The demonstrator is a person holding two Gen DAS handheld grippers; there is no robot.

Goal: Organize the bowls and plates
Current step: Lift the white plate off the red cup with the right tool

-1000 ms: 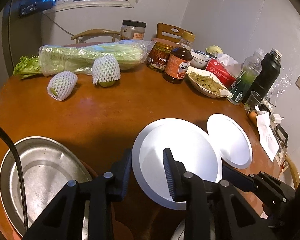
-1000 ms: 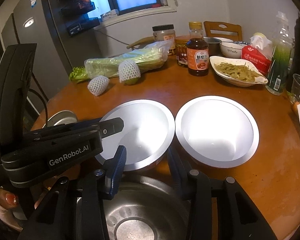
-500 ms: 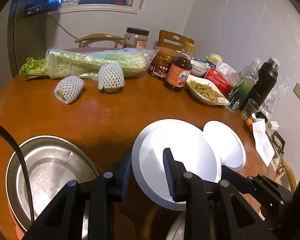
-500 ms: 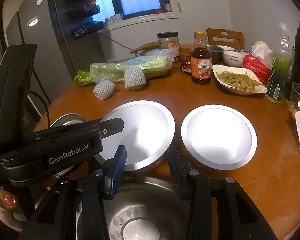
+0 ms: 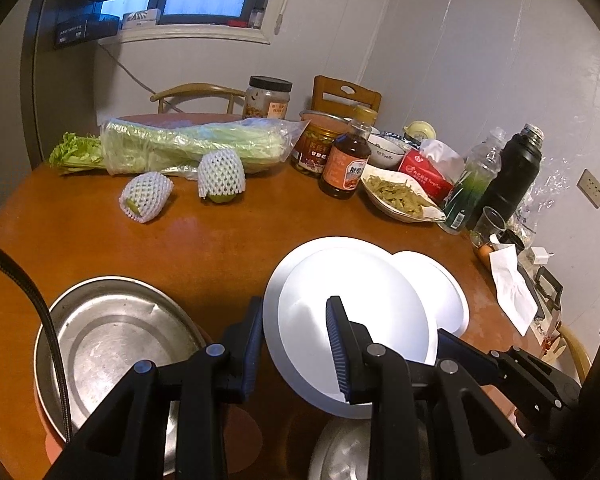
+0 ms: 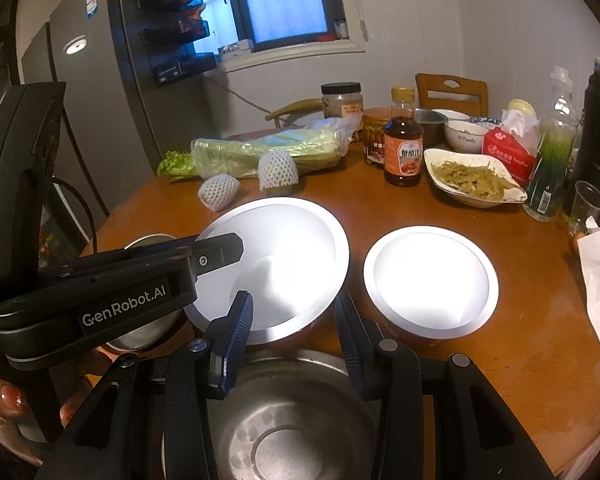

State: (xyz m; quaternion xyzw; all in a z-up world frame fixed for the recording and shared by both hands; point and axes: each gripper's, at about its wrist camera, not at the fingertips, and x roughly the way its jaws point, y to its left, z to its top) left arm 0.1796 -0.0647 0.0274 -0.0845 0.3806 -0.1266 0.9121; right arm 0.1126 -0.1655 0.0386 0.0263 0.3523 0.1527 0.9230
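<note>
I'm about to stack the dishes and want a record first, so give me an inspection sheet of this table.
Surface: round wooden table, crowded along the far side.
Job's things: large white plate overlapping the steel bowl; small white plate beside it; steel pan.
Clutter: bagged cabbage, two netted fruits, sauce bottle, dish of food, black flask.
Grippers: left gripper and right gripper each appear clamped on the large white plate's rim.
Cables: black cable over the steel pan.
Surroundings: window, fridge, chair.
</note>
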